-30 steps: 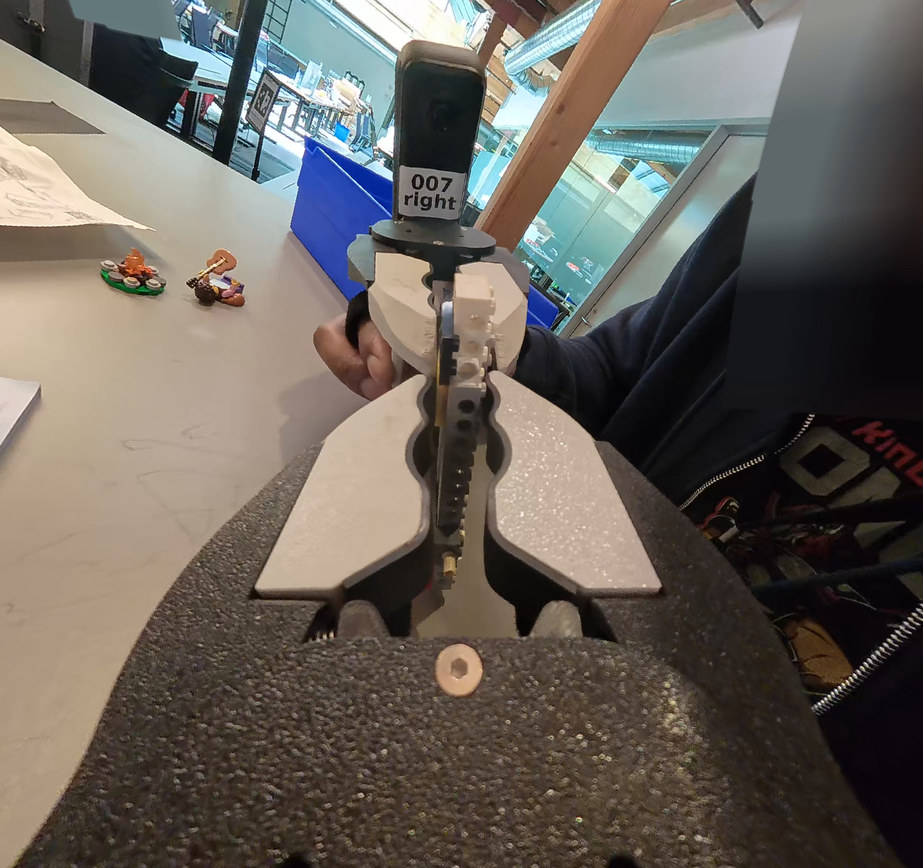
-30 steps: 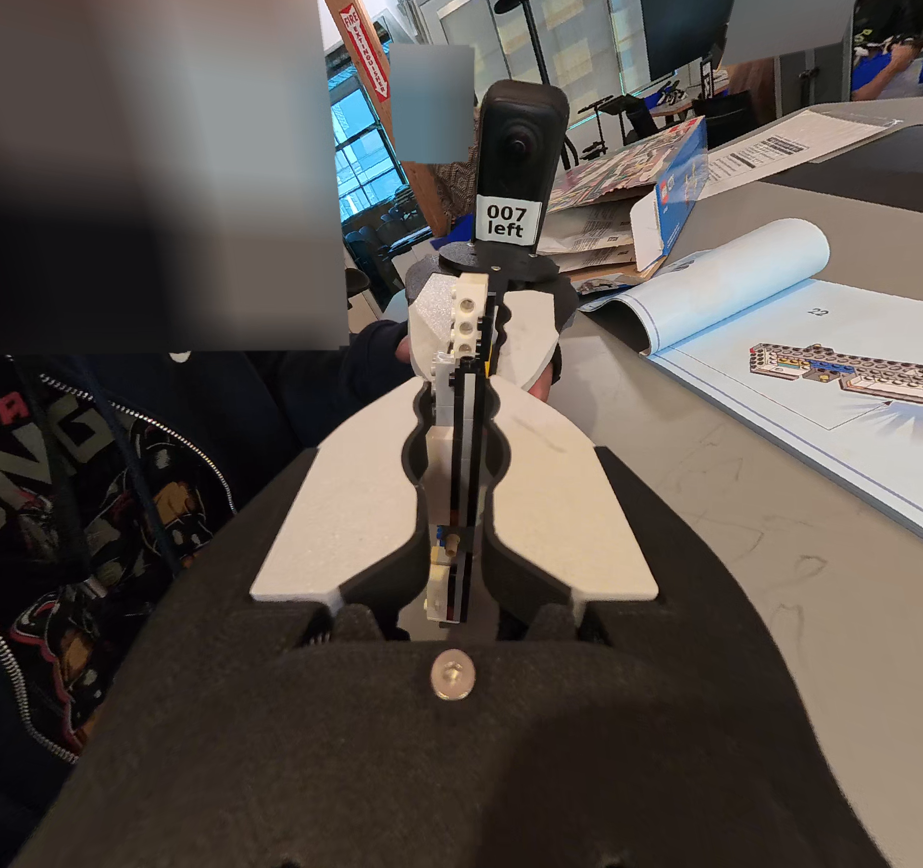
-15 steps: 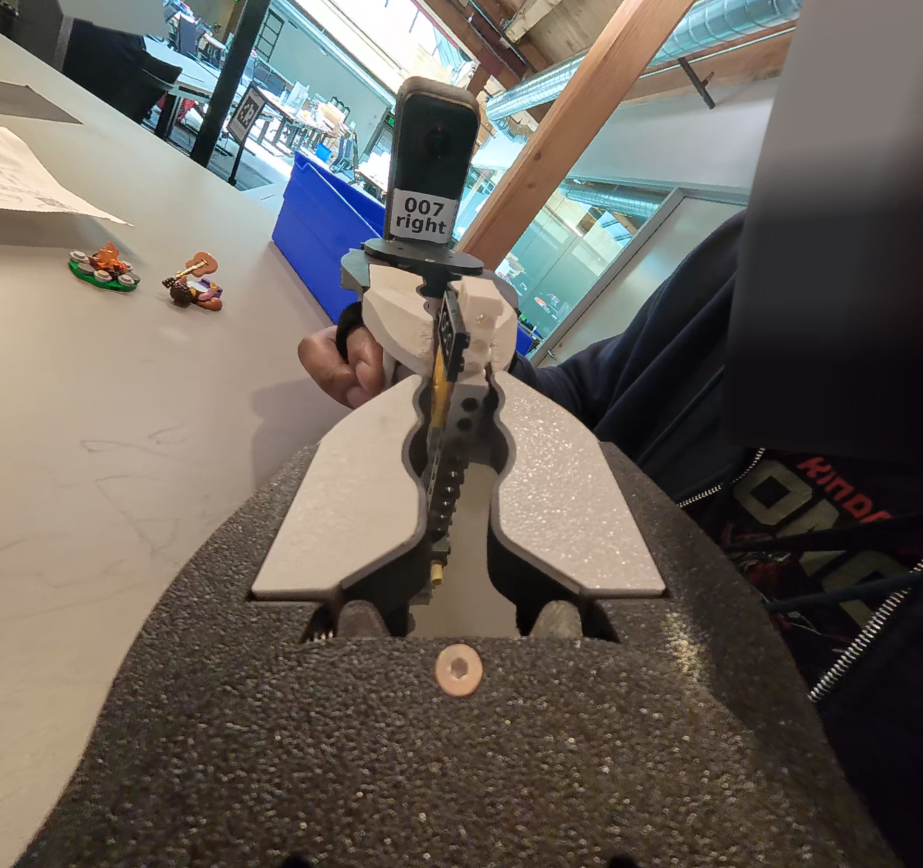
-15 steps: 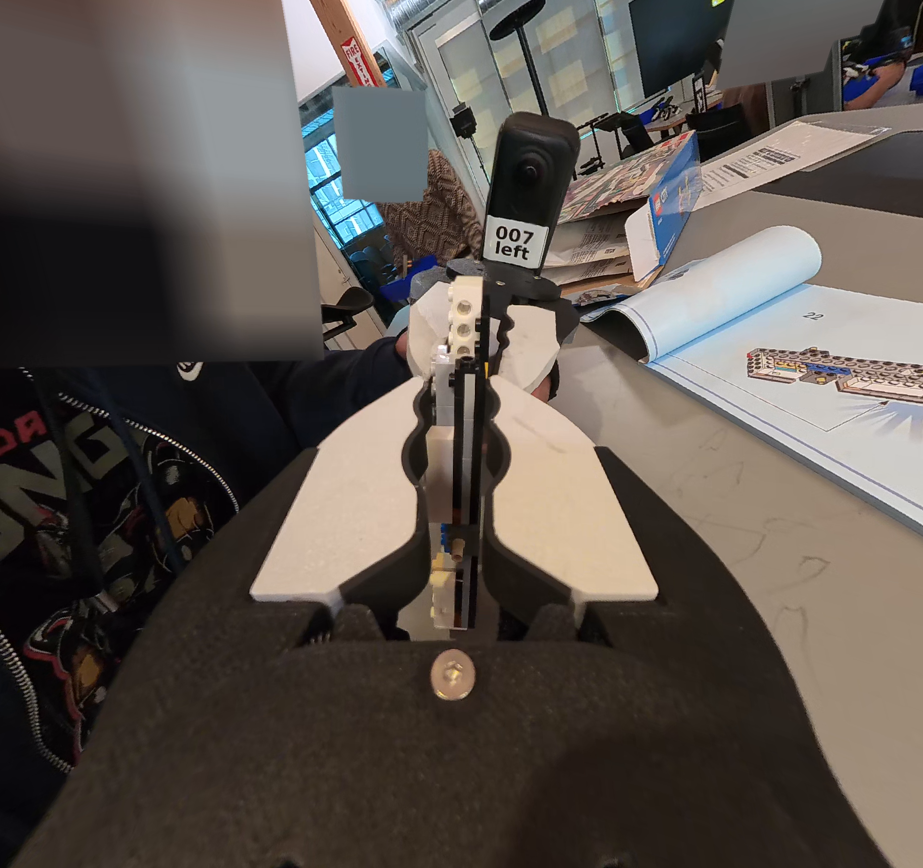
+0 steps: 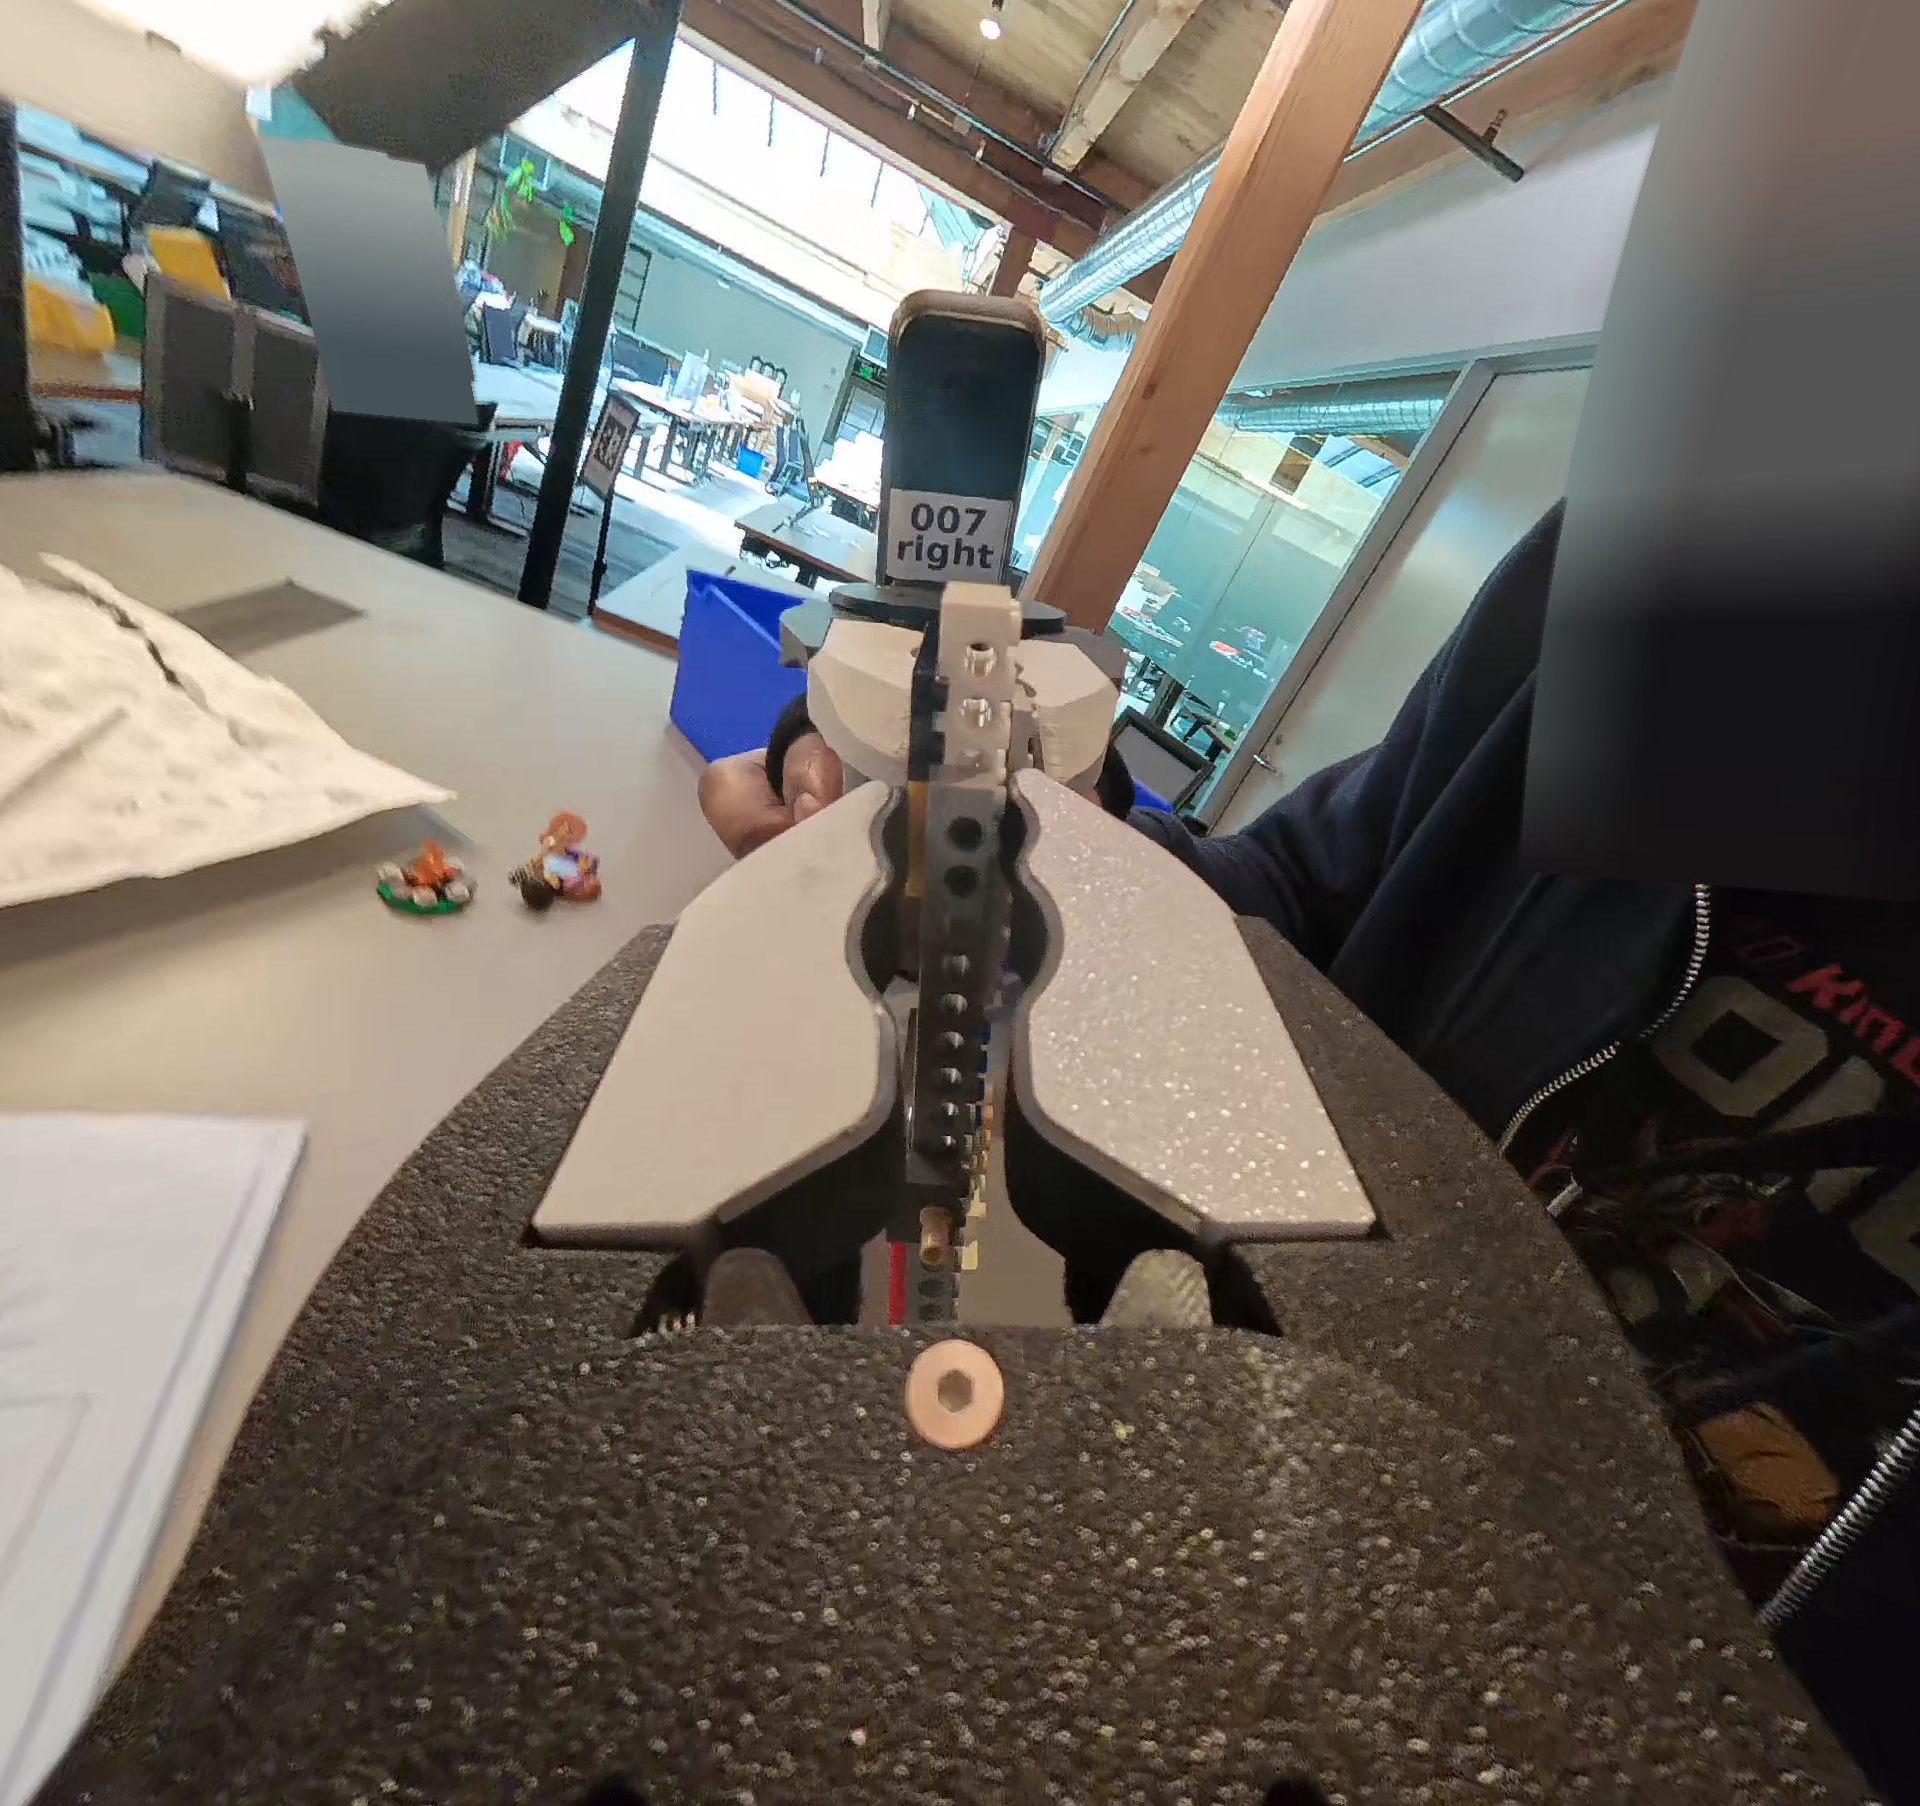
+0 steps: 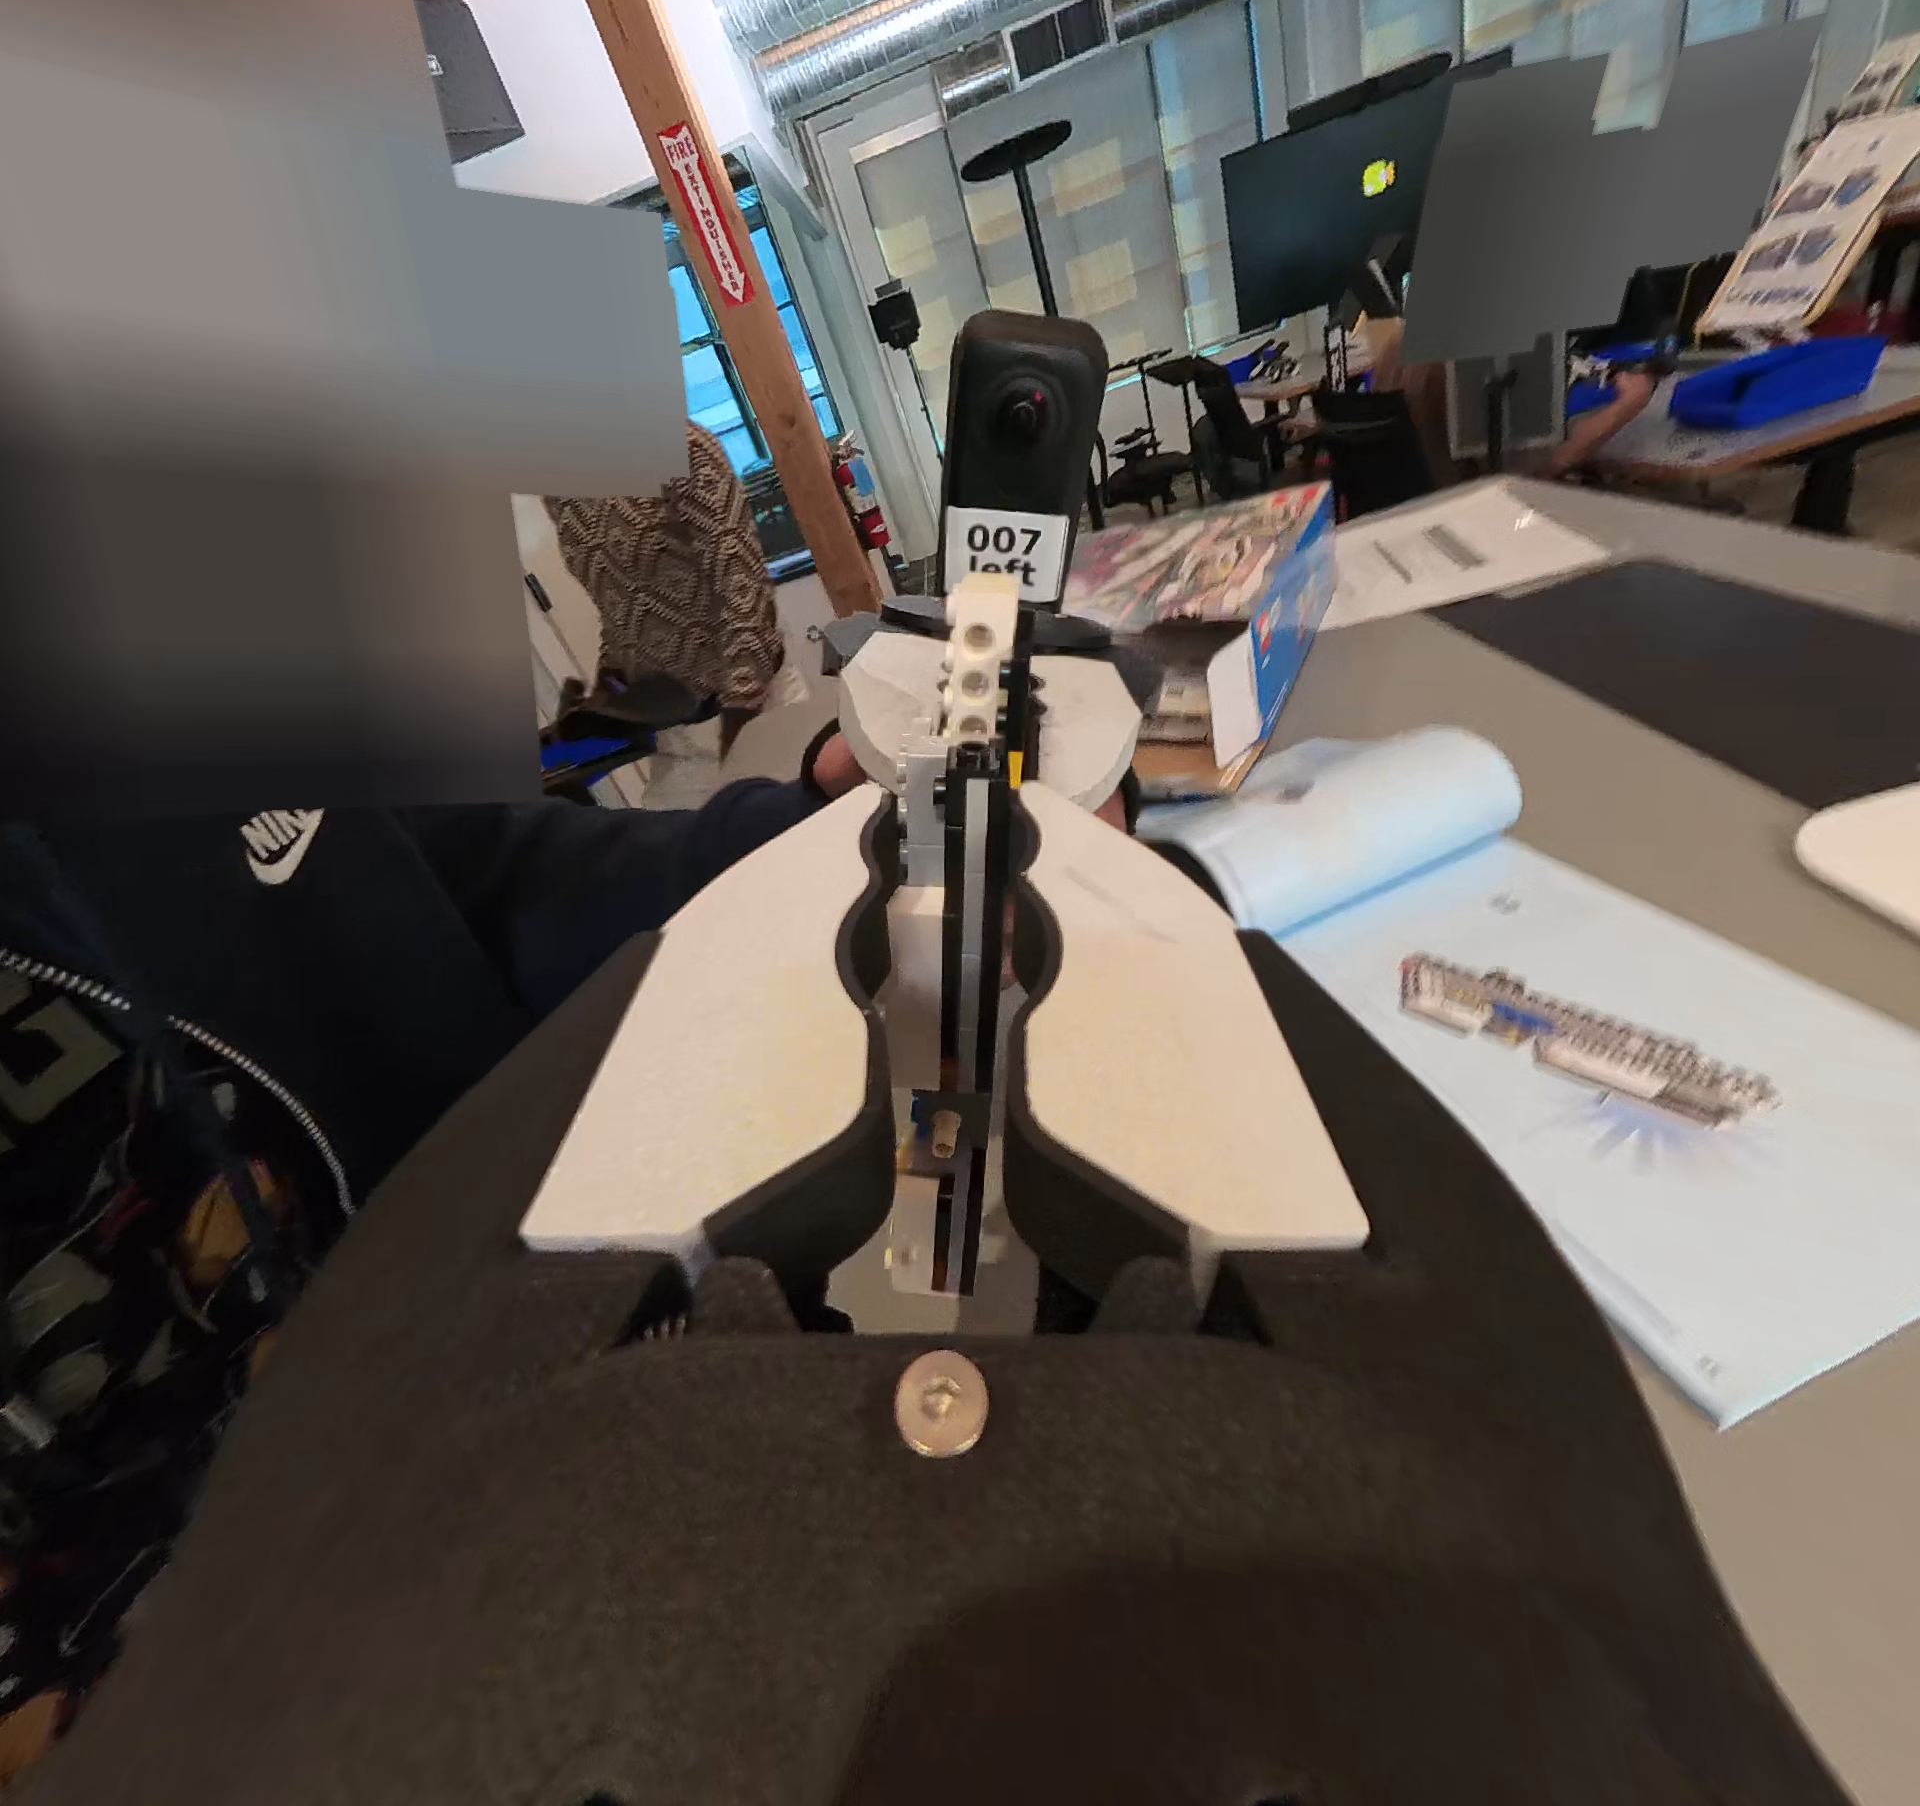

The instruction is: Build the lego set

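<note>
Long brick assembly (image 5: 951, 977), black, grey and white, spans both grippers, above grey table (image 5: 312, 977). Left gripper (image 5: 951, 821) clamps one end; right gripper (image 6: 961, 821) clamps other. Judged light, rigid, prone to snapping at joints; grip flat sides. Beside assembly: open instruction booklet (image 6: 1558, 1081); beyond it: two small brick models (image 5: 488, 873), blue bin (image 5: 727, 665), contents hidden.

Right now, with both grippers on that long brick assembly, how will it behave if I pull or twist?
The brick assembly looks stiff but stacked from thin layers, so twisting may pop plates apart. The left gripper and right gripper each clamp it edgewise; smooth plastic could slip. The white end brick juts out and may snap off.
</note>
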Available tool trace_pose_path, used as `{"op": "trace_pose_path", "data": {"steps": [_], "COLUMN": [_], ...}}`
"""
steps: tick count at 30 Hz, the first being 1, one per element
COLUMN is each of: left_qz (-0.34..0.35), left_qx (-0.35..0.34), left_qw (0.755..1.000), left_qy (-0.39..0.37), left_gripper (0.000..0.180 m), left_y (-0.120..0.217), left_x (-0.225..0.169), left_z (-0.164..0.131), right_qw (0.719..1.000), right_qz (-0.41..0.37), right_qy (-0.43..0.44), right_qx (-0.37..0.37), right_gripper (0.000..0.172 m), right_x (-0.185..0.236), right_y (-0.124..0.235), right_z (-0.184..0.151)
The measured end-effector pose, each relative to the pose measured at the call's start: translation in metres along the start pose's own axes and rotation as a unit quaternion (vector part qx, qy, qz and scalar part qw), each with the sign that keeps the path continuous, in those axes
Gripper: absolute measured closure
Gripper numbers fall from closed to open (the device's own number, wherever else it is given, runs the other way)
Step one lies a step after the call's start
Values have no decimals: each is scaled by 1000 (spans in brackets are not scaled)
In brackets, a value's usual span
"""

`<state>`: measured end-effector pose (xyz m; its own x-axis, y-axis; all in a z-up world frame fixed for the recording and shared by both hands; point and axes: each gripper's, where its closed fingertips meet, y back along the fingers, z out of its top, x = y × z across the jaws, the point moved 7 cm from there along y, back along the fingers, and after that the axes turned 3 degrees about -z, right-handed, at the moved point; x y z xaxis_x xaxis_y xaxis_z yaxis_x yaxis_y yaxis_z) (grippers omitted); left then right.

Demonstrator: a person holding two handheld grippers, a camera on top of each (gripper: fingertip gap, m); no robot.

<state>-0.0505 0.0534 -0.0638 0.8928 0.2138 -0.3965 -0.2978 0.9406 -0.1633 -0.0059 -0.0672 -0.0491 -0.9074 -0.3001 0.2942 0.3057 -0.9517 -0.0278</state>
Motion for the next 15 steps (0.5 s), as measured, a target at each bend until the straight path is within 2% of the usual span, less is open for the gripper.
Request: {"op": "trace_pose_path", "data": {"steps": [4, 7, 9, 15], "left_qz": [-7, -2, -2, -2], "left_qx": [10, 8, -7, -22], "left_qw": [998, 994, 994, 995], "left_qy": [-68, -107, -106, -93], "left_gripper": [165, 165, 165, 165], "left_y": [-5, -7, -7, -2], "left_x": [-6, -7, -3, 7], "left_z": [51, 77, 84, 81], "right_qw": [999, 997, 996, 997], "right_qz": [11, 21, 17, 10], "right_qy": [50, 72, 85, 80], "right_qx": [-11, -15, -9, 0], "right_gripper": [153, 153, 153, 153], "right_x": [0, -4, -8, -17], "right_y": [-4, -7, -8, -12], "right_z": [48, 72, 78, 74]}}
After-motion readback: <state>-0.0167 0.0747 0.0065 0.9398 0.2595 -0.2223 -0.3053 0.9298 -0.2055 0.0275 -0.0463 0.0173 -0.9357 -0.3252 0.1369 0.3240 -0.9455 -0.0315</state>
